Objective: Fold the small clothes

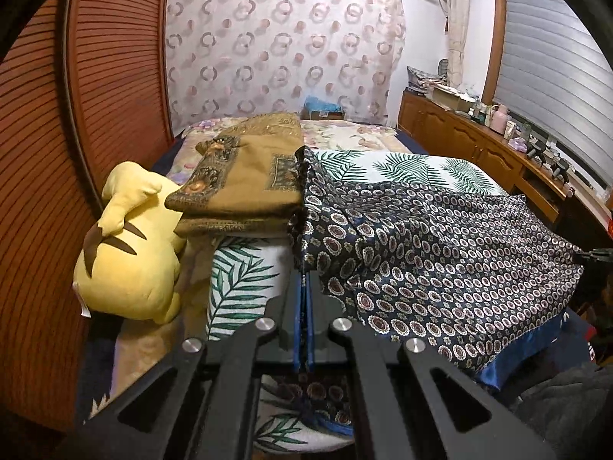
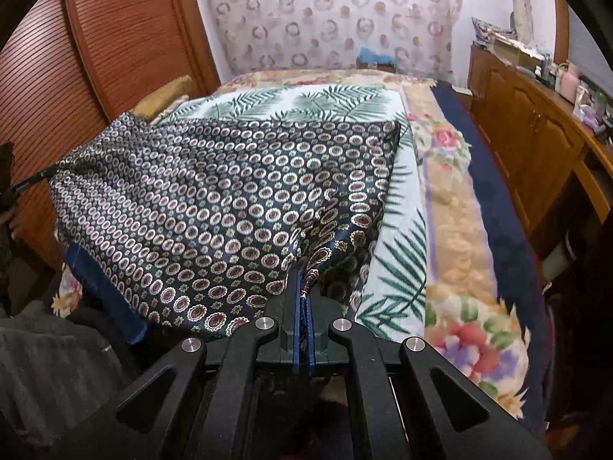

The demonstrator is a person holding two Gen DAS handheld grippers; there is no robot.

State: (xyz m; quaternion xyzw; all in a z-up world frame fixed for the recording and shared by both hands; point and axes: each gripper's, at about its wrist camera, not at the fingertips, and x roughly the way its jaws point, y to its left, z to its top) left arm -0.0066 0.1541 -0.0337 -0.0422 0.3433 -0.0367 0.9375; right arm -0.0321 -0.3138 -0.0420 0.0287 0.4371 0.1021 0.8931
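Behind the bed (image 2: 456, 230) a curtain (image 1: 283, 46) patterned with rings is hanging, with louvred wooden doors (image 1: 115, 57) standing along one side. Only the left wrist view is showing the yellow plush toy (image 1: 130, 245) and the folded brown cloth (image 1: 245, 176) lying beside it on the leaf-print sheet (image 1: 237, 280); the right wrist view is showing the floral blanket's (image 2: 452, 207) long edge and the wooden cabinets (image 2: 528, 126). Whatever sits on the cabinet top is too small to make out. A navy patterned garment (image 1: 440, 253) is hanging stretched between both tools above the sheet. The left gripper (image 1: 304, 268) is clamping one corner of it, and the right gripper (image 2: 304, 283) is pinching the opposite corner, jaws closed on fabric.
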